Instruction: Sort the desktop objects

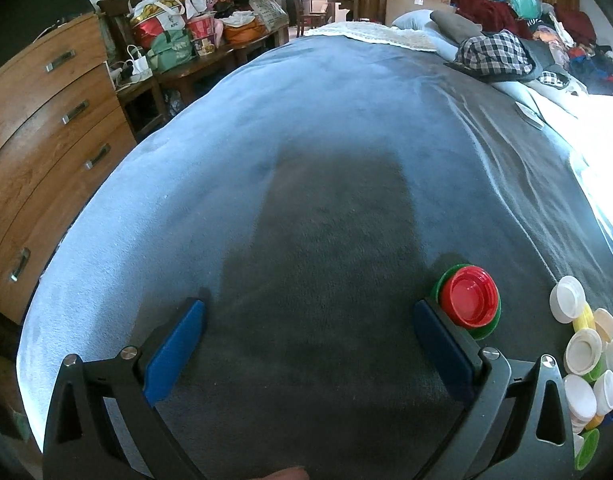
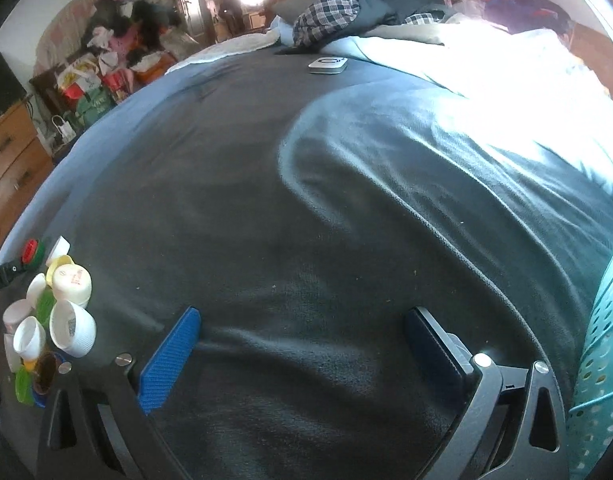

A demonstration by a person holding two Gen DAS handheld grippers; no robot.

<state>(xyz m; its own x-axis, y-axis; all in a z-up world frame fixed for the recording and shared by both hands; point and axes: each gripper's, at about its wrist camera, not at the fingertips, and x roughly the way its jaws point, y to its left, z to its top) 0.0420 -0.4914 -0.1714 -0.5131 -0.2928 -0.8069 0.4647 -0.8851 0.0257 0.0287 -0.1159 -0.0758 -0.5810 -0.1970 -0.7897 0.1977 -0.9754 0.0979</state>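
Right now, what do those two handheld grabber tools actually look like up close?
Both look alike. The left gripper and right gripper each have a black angular frame with triangular cut-outs and round silver bolts, ending in two flat jaws lined with ribbed blue pads. No cables, markings or sleeves show.

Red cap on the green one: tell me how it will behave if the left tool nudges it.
The red cap looks like light, rigid plastic. It rests loosely on the green cap, so it would probably slide off. The soft blanket should stop it rolling.
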